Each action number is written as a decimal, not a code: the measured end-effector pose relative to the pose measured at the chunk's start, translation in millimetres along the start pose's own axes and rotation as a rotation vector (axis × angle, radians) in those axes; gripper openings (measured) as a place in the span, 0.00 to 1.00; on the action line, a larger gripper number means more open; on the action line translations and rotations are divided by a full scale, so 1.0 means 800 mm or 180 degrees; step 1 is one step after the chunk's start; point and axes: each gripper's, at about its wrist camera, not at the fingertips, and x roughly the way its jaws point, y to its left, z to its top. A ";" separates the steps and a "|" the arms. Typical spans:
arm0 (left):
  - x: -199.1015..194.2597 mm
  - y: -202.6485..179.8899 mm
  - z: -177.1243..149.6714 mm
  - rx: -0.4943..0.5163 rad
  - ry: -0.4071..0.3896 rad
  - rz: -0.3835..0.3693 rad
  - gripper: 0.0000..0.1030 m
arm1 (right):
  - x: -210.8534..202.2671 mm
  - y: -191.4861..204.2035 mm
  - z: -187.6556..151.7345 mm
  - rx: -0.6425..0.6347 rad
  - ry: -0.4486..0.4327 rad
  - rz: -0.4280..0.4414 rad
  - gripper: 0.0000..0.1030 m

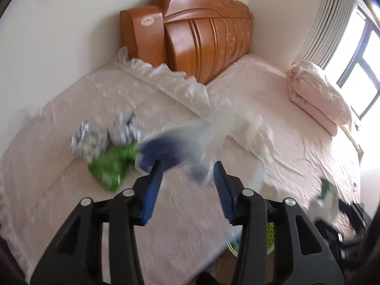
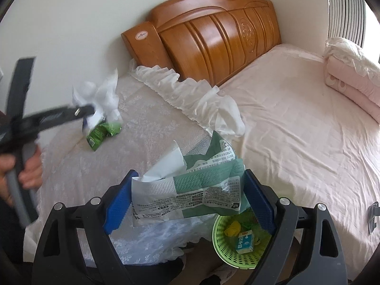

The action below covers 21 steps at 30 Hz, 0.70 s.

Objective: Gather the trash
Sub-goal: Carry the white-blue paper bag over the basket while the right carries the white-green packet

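Left gripper (image 1: 187,166): jaws stood apart over the bed; whether they pinched the blurred white and blue wrapper (image 1: 166,144) at the left fingertip could not be told. In the right wrist view this gripper (image 2: 83,111) met white crumpled plastic.
Green packet (image 1: 109,166): lay on the lace coverlet (image 1: 71,109), left of the left gripper, beside silver foil scraps (image 1: 87,140); long axis unclear through motion blur.
Right gripper (image 2: 190,178): jaws closed on a green and white tissue pack (image 2: 190,187), held between both blue pads.
Tissue pack attitude: long axis ran across from pad to pad; a white sheet (image 2: 166,163) stuck out up and left.
Basket (image 2: 220,249): green, below the bed edge, under the right finger, which cut off part of it; it held a yellow piece (image 2: 231,229) and a small blue and white carton (image 2: 244,241).
Hard to make out: print on the pack and carton was illegible.
Surface: pink sheet (image 2: 296,123) to the right, frilled white edge (image 2: 180,87) between the two covers.
Room: wooden headboard (image 2: 213,35) against a pale wall, folded pink quilt (image 2: 353,80) by the window (image 1: 361,71).
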 end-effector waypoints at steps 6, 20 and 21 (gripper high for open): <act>-0.026 -0.015 -0.052 0.0001 -0.0029 -0.0009 0.37 | -0.015 -0.012 -0.020 -0.0034 0.0015 0.0018 0.85; 0.013 -0.013 -0.057 0.0026 0.0100 -0.0032 0.87 | -0.011 -0.014 -0.043 0.0081 0.0094 0.0006 0.85; 0.023 -0.021 -0.048 0.0132 0.0105 -0.0043 0.92 | -0.011 -0.015 -0.044 0.0114 0.0102 -0.0014 0.85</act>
